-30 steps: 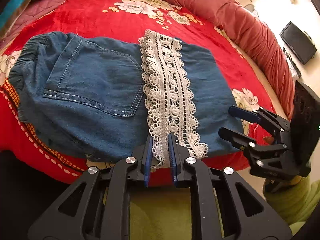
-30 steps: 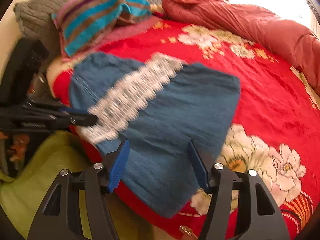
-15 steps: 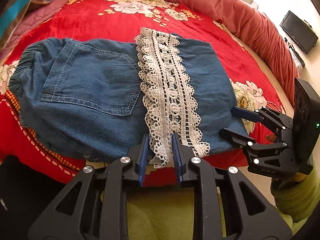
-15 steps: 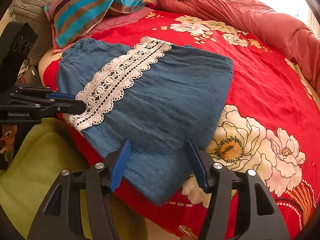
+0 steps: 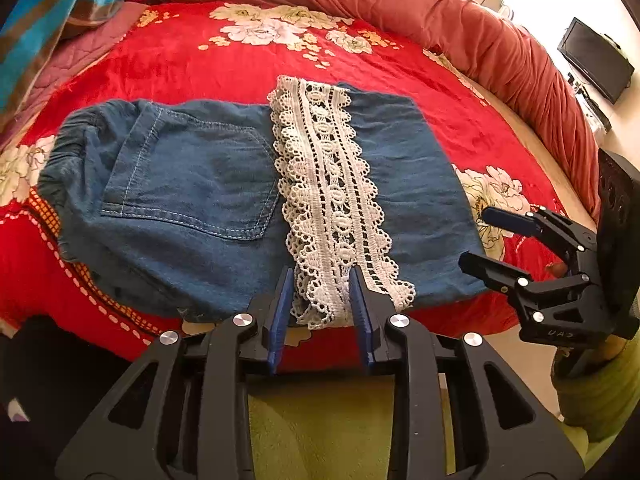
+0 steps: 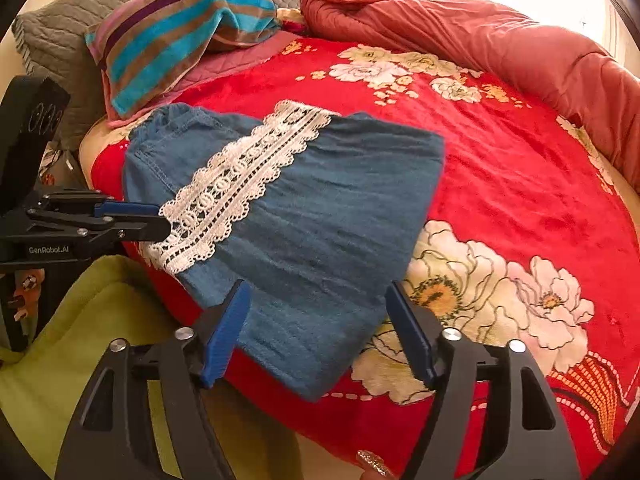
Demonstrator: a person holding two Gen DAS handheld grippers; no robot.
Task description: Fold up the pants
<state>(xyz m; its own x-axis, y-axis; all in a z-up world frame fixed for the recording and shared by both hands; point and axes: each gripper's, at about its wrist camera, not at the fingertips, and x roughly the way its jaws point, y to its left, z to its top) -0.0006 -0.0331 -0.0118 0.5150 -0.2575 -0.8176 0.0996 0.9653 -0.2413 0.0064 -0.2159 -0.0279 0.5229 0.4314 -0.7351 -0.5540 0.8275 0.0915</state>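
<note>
The pants (image 5: 256,200) lie folded on the red bed (image 5: 200,56), lace (image 5: 336,208) across them, their near edge drooping past the bed's rim. The left tool (image 5: 320,304) has just been opening; the lace end sits loosely between its pads (contact is hard to judge). The right tool (image 6: 320,332) has just been opening, wide and empty, over the denim corner.

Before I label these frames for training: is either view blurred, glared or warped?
Left wrist view: sharp, lace stitches crisp; window glare washes out the top right corner; fisheye bows the bed edge. Right wrist view: also sharp on the pants; blown-out glare at top right behind the quilt; dark corners in both.
</note>
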